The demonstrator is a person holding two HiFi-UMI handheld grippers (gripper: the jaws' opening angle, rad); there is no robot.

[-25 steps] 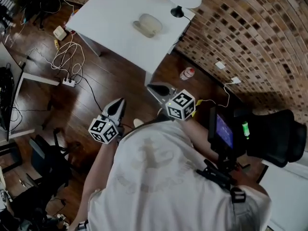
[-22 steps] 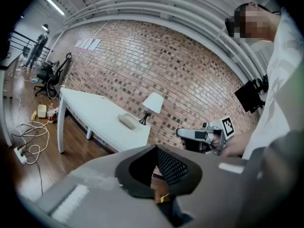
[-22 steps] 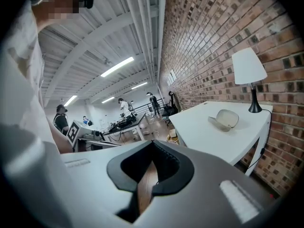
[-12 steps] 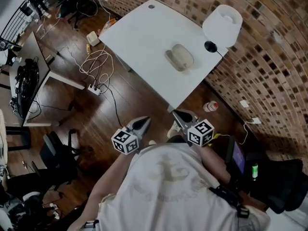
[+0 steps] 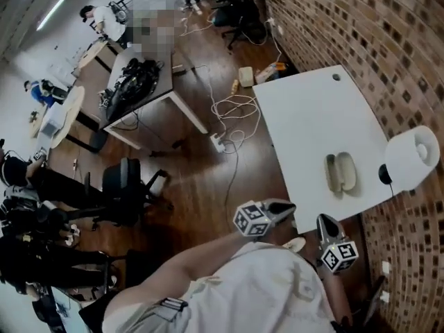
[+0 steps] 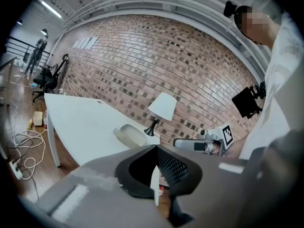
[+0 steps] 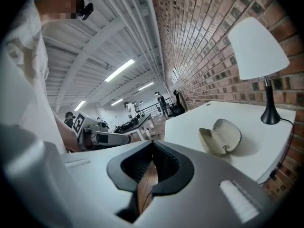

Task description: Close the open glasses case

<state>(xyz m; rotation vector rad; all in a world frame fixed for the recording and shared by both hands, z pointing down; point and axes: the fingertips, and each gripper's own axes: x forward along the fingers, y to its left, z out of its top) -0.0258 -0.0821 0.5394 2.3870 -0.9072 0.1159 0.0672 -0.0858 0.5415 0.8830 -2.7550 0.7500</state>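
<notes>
The open beige glasses case (image 5: 341, 172) lies on the white table (image 5: 312, 123), near its lamp end, with its lid standing up (image 7: 220, 137). In the left gripper view the case (image 6: 129, 136) sits beside the lamp's foot. My left gripper (image 5: 283, 209) is shut and empty, just short of the table's near edge. My right gripper (image 5: 324, 222) is also shut and empty, at the table's corner below the case. Both point toward the table, well apart from the case. From their own cameras, the left gripper (image 6: 156, 147) and the right gripper (image 7: 153, 142) each show jaws meeting at the tips.
A white lamp (image 5: 413, 155) stands at the table's end by the brick wall (image 5: 361, 26). White cables and a power strip (image 5: 232, 109) lie on the wooden floor. A black office chair (image 5: 125, 189) and another desk (image 5: 149, 82) stand to the left, with people beyond.
The head view has swung round, so the table now sits at the right. Both grippers have travelled with the person up to the table's near edge, still shut.
</notes>
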